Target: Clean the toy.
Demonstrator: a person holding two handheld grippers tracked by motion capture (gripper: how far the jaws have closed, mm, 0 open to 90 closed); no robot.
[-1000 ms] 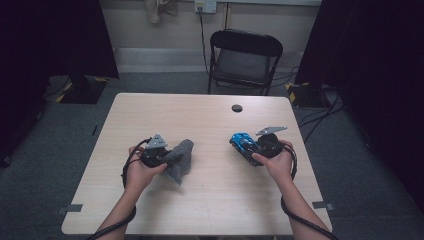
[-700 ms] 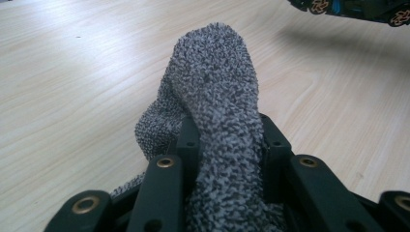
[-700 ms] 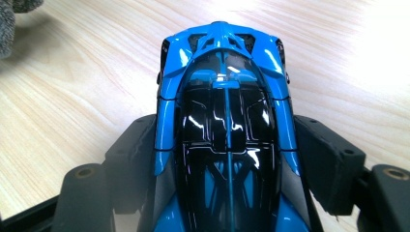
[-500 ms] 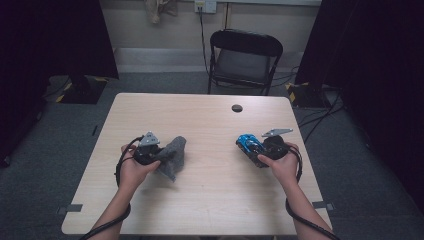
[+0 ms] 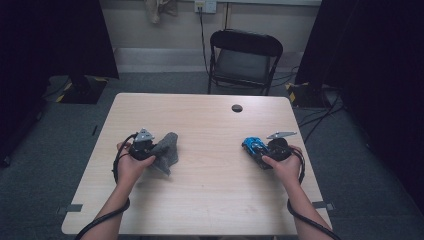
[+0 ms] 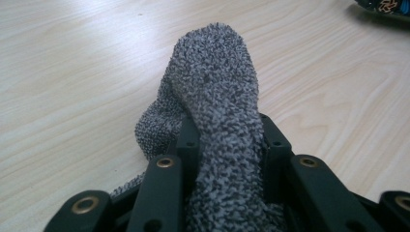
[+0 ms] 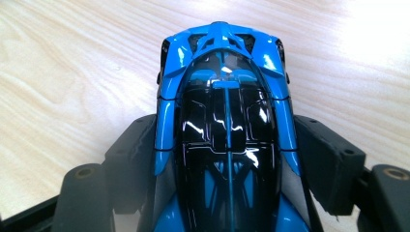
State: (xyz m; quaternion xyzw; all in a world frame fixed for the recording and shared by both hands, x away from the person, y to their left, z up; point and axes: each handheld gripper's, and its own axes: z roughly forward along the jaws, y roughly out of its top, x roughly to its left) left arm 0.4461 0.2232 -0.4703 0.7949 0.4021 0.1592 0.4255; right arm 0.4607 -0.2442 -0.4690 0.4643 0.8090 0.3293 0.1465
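Note:
A fuzzy grey sock (image 5: 166, 151) (image 6: 217, 111) is pinched between the jaws of my left gripper (image 5: 150, 149) (image 6: 226, 137), which is shut on it low over the left half of the wooden table (image 5: 210, 200). The sock's free end droops toward the tabletop. At the right half, my right gripper (image 5: 260, 150) (image 7: 227, 140) is shut on a blue and black toy car (image 5: 254, 147) (image 7: 225, 130), its jaws pressing both flanks of the car. The car's nose points away from the hand.
A small dark round disc (image 5: 237, 108) lies near the table's far edge. A black folding chair (image 5: 244, 60) stands behind the table. A cable trails from each gripper along the forearms. Black curtains hang at both sides.
Both hands have drawn apart and back toward the person: the left gripper with the sock has gone left, the right gripper with the car has gone right. Both grips are unchanged.

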